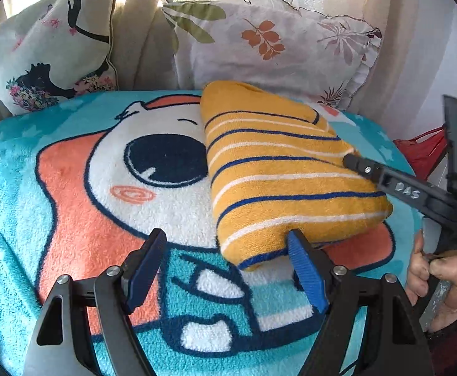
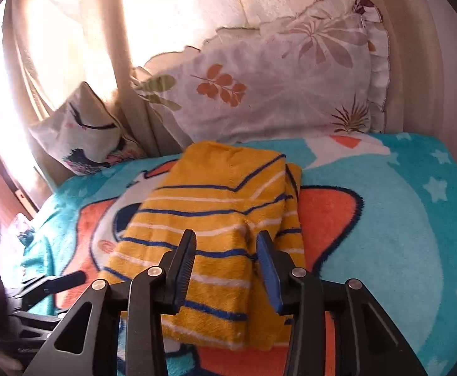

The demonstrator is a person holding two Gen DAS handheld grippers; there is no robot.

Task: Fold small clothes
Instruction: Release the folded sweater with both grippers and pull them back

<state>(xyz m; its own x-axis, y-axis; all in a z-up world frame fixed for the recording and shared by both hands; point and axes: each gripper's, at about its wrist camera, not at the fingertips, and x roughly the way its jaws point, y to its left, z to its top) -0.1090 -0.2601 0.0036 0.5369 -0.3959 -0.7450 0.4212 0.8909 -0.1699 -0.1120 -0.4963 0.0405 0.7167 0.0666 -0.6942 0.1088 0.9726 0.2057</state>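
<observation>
Work surface is a fleece blanket (image 1: pixel 71 206), turquoise with pale stars and a big cartoon face in white, coral and navy, spread over what looks like a bed or couch. Two cushions lean at the far edge against a cream curtain (image 2: pixel 178 15) lit hard from behind: a leaf-print pillow (image 1: pixel 278 47) with a ruffled border on the right, a smaller cushion with a dark figure print (image 1: pixel 46 44) on the left. Something red (image 1: pixel 422 153) sits off the blanket's right side; too cropped to identify. The garment, a mustard-yellow striped top (image 1: pixel 285 172) with navy and white bands, lies folded into a compact thick rectangle on the right half of the cartoon face, one short end toward the pillows, the other toward the person. Left gripper (image 1: pixel 228 266) hovers low at the near short end, jaws spread wide; its right blue pad sits against the garment's near edge, the left pad over bare blanket, nothing between them. Right gripper (image 2: pixel 225 266) comes in from the right, over the garment's near end, fingers apart with the striped fabric showing in the gap; from the left wrist view its black finger tip rests on or just above the top layer, and I cannot tell which. Right hand (image 1: pixel 438 269) wraps the gripper's handle at the blanket's right edge.
</observation>
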